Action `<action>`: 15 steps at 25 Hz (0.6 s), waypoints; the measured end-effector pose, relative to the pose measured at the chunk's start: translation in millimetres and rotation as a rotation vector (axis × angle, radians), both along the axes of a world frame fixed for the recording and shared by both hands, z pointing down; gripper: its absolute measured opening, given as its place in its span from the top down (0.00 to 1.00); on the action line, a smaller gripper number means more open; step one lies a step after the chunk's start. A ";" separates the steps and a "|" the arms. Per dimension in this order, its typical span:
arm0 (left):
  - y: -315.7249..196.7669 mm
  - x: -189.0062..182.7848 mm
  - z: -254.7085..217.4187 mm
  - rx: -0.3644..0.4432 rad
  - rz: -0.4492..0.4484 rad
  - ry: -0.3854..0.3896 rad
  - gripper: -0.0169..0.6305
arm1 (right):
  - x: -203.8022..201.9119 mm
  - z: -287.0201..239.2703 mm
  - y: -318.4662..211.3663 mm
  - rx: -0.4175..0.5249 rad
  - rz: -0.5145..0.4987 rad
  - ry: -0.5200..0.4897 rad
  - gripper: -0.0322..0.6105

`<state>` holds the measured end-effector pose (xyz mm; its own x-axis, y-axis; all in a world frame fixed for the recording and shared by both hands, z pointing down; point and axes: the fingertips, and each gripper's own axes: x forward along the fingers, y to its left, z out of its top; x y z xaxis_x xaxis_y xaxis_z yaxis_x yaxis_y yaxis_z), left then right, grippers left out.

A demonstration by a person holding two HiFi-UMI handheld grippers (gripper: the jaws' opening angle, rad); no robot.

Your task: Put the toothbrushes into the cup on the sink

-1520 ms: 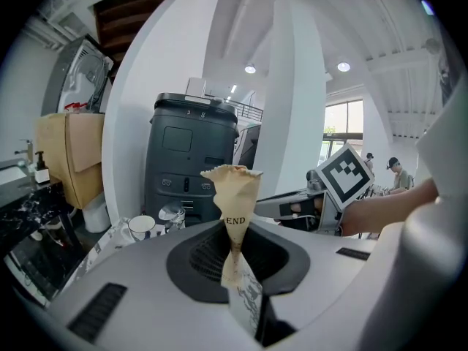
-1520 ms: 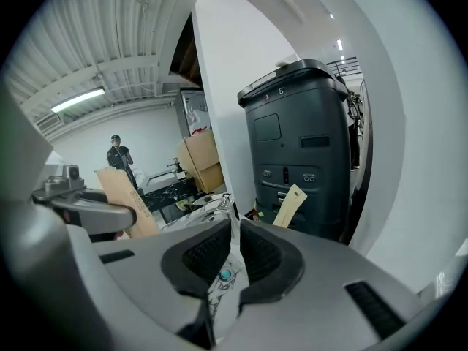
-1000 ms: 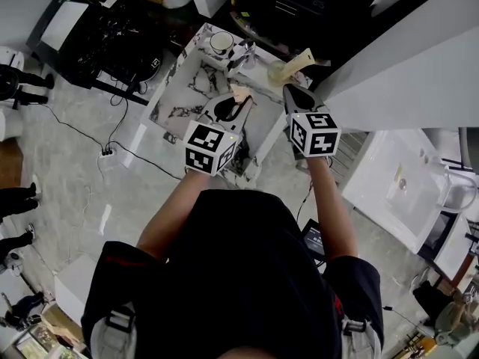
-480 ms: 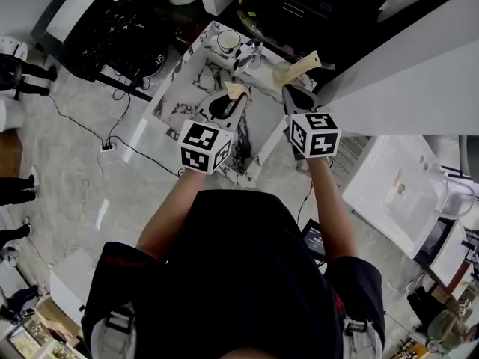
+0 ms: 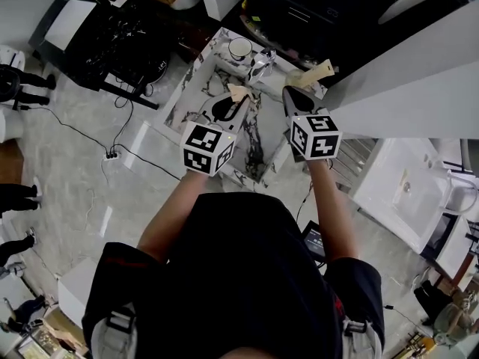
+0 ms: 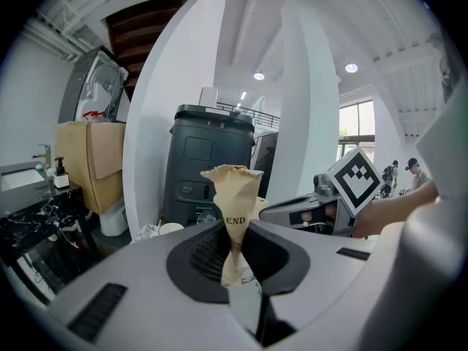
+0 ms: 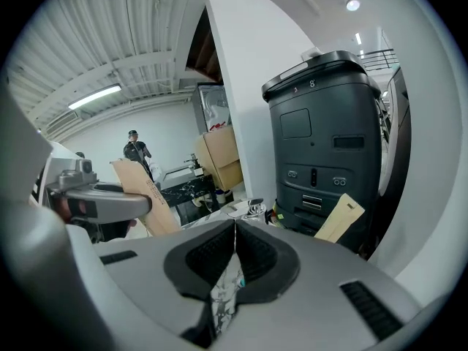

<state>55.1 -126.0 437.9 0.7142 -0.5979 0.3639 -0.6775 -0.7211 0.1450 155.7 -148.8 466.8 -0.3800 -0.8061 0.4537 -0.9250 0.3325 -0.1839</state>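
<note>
Cup (image 5: 240, 48) on sink (image 5: 183, 99) far rim, faucet (image 5: 263, 63) just right; left gripper (image 5: 241, 102) over sink, right gripper (image 5: 287, 90) alongside.

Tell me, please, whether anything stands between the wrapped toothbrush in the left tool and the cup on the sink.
Nothing visible does. In the head view, only the bare sink lies between the wrapped toothbrush, pinched in the left tool, and the cup. The faucet stands just right of the cup, off that line.
</note>
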 end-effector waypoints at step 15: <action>-53.4 -54.8 0.0 -0.016 0.104 0.012 0.90 | -61.6 1.1 -37.4 -0.021 0.094 -0.008 0.89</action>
<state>0.3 -179.4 437.9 0.7765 -0.5144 0.3638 -0.5971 -0.7852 0.1643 94.1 -186.2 467.9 -0.3066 -0.8289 0.4679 -0.9505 0.2403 -0.1971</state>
